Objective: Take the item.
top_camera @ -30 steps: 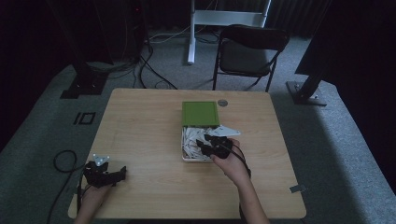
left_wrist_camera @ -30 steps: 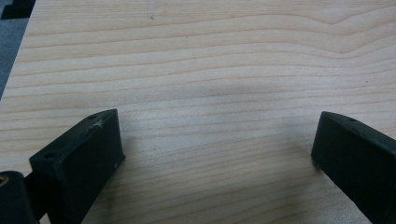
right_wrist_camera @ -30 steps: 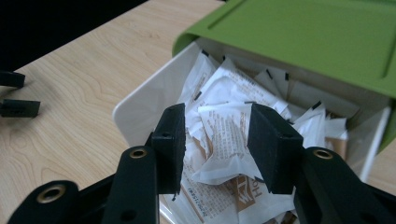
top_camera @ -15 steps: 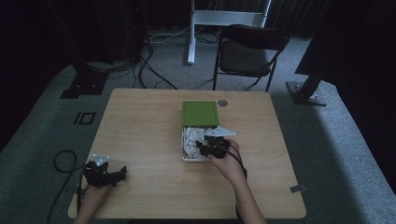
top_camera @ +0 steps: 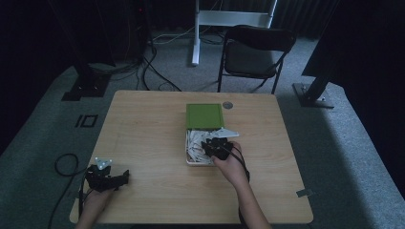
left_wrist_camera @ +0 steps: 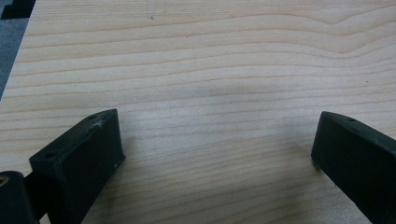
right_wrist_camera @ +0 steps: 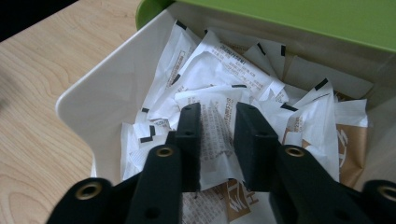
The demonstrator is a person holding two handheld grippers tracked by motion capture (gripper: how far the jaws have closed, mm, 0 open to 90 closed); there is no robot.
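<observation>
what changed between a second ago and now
The right gripper, down in the white box of paper packets, has just been closing its jaws around one white packet, which now sits between them; whether the pads already press on it is hard to tell. The hand itself barely shifted. The left gripper stayed open near the table's front left corner, and the green lid did not move.

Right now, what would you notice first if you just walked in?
The white box stuffed with paper packets at the middle of the table, its green lid behind it. The right gripper has been closing around one packet inside. The left gripper waits open near the front left corner.
</observation>
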